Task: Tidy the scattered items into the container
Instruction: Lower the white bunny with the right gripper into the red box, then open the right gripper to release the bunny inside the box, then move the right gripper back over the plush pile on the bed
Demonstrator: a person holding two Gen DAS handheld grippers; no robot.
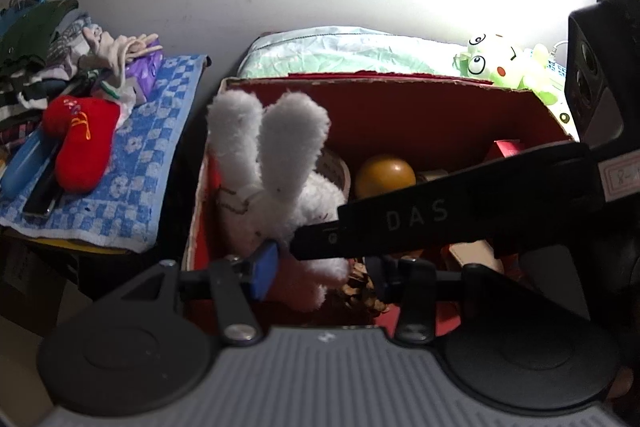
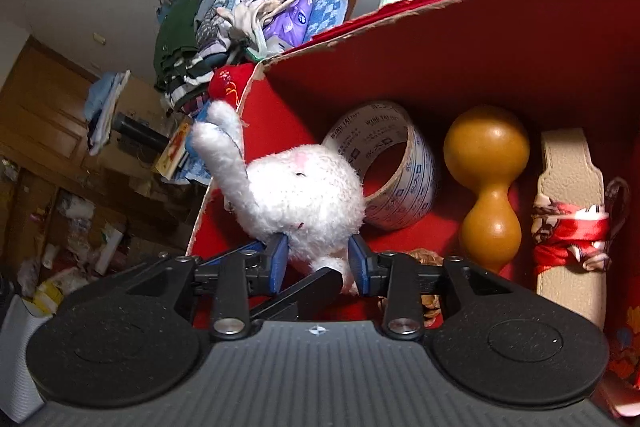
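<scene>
Bunny sits in your box with tape and gourd; right hand-held gripper clamps it, left hand-held gripper state unclear. Red plush remains outside.

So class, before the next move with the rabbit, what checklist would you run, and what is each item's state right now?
1. Rabbit inside the red box: ok; its ears poke above the rim.
2. Right gripper gripping the rabbit: ok; pads press both sides.
3. Left gripper gripping the rabbit: cannot tell; the right gripper's finger crosses in front.
4. Grippers apart from each other: not ok; they cross closely.
5. Tape roll and gourd undisturbed: ok.
6. Everything tidied: not ok; a red plush lies on the towel and a green frog toy sits behind the box.
</scene>
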